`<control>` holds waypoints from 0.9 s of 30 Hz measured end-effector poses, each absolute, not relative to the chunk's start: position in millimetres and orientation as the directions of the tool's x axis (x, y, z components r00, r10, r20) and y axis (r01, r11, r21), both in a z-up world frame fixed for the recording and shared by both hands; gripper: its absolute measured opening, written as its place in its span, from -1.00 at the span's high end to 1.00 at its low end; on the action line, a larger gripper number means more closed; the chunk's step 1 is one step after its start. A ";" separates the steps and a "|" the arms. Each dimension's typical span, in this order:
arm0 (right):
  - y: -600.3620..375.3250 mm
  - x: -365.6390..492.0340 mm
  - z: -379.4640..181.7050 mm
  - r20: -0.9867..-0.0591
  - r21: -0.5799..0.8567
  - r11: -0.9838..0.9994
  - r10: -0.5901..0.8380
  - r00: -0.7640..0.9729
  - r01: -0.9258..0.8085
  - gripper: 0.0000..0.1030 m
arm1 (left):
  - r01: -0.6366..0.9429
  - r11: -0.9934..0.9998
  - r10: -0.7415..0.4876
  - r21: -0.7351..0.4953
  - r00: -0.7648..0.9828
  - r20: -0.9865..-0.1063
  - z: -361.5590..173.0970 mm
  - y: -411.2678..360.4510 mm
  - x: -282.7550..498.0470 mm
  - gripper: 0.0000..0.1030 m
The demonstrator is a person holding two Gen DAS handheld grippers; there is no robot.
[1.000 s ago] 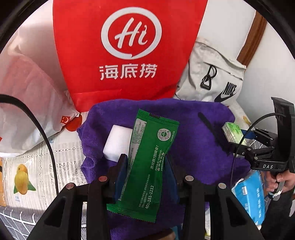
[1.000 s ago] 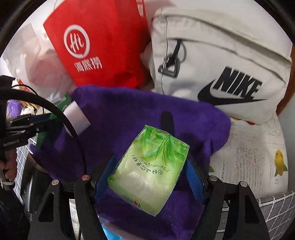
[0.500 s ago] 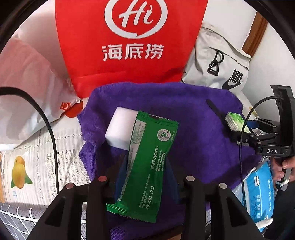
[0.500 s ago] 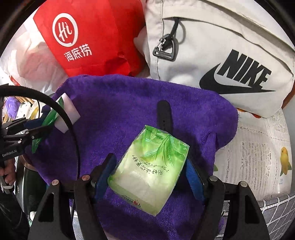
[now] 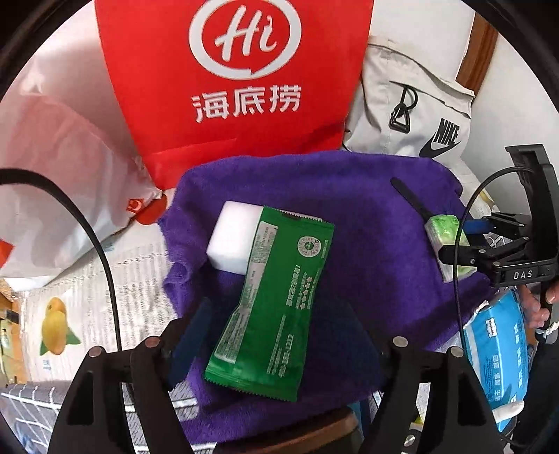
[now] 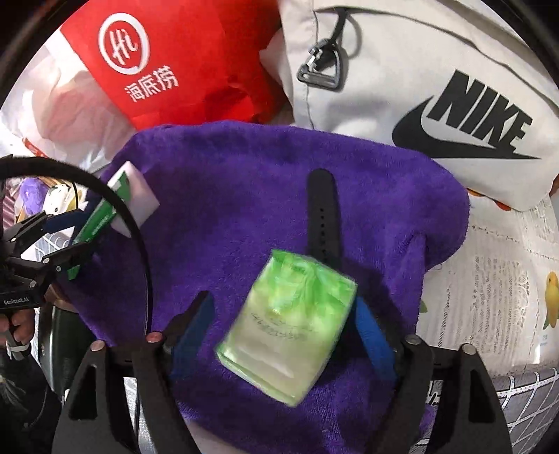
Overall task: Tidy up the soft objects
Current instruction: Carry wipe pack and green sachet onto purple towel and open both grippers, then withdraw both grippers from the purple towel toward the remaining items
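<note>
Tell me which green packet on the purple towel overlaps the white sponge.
The long dark green sachet, below the left gripper, overlaps the white sponge. The pale green tissue pack lies apart, its top edge over a black strap.

White wall [image 5: 429, 31] behind, brown wooden trim [image 5: 477, 52] running up it at right. Surface covered by a white printed cloth with mango pictures [image 5: 115, 279]; grey grid-pattern fabric [image 6: 524, 398] at the near edge. Bright, even light.
</note>
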State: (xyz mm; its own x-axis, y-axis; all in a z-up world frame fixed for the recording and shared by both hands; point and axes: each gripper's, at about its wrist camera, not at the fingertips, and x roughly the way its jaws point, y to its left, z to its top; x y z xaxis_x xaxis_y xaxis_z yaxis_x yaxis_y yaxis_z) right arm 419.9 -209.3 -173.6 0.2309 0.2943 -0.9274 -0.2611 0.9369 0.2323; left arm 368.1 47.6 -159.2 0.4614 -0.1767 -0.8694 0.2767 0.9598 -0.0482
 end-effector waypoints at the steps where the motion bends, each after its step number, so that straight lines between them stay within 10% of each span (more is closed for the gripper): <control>1: -209.0 418.2 -170.4 -0.926 0.226 0.937 0.291 0.239 -0.267 -0.60 | 0.272 0.962 -0.166 -0.037 0.468 -0.868 -156.3 48.1 365.8 -0.54; 18: -216.5 331.6 -77.9 -0.770 0.128 0.948 0.280 0.572 -0.292 -0.71 | 0.247 0.967 -0.140 0.063 0.720 -0.679 -95.3 42.2 282.6 -0.70; 27: -217.8 292.0 -67.3 -0.712 0.195 0.927 0.358 0.604 -0.320 -0.71 | 0.296 0.951 -0.292 -0.088 0.768 -0.570 -79.2 44.0 242.9 -0.73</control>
